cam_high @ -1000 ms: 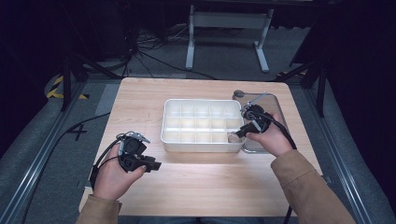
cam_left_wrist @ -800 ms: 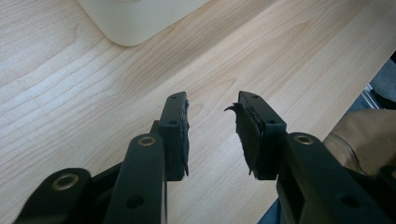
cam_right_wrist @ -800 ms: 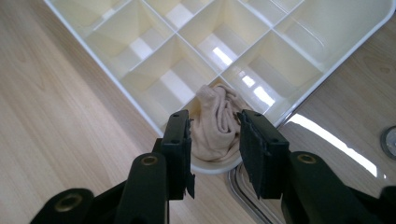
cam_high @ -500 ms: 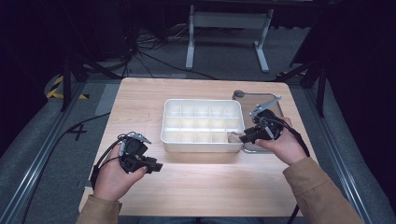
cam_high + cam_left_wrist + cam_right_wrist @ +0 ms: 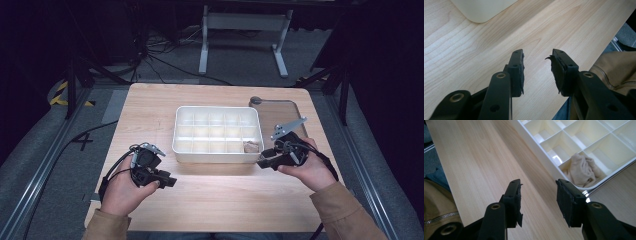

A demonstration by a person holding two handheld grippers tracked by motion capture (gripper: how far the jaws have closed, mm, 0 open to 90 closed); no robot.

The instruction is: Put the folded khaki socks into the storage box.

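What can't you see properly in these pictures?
- The beige lump in the tray's near right corner cell: too small in the high view, and crumpled in the right gripper view, so what it is stays unclear.
- The tray: cut off by the top edge of both gripper views.
- The clear lid behind the right gripper: partly hidden by the gripper's grey plate.

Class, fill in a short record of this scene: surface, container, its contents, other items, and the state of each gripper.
Surface: wooden table
Container: white divided tray, mid-table
Contents: beige cloth in the near right corner cell; other cells look empty
Other items: clear lid lying right of the tray
Left gripper: open, holding nothing, over bare table
Right gripper: open, holding nothing, beside the tray's near right corner
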